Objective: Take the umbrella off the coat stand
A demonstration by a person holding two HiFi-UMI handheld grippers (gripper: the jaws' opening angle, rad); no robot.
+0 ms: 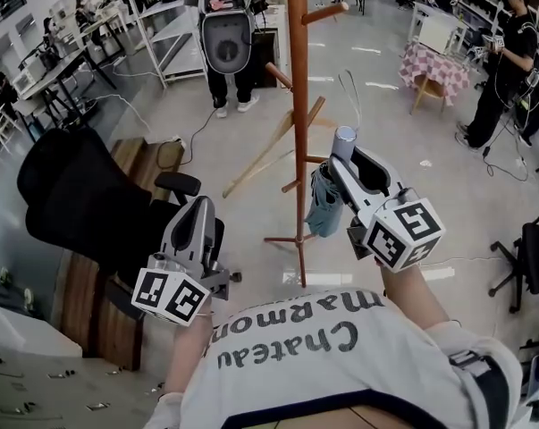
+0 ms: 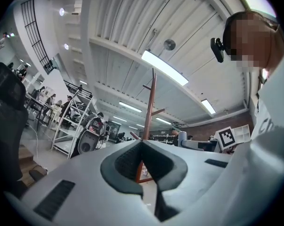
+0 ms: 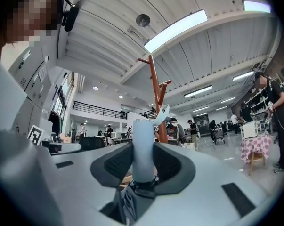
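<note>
Right gripper view: right gripper (image 3: 143, 150) clamped on folded umbrella (image 3: 142, 140) at its pale handle, canopy hanging below the jaws; coat stand (image 3: 157, 91) just beyond the gripper; left gripper (image 2: 142, 142) jaws together, empty.

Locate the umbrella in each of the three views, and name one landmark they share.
Head view: right of centre, the umbrella held in the right gripper's tongs, beside the pole.
Left gripper view: only its pale handle tip, small, right of centre.
Right gripper view: bottom centre, handle upright between the tongs.
Shared landmark: the brown coat stand.
</note>
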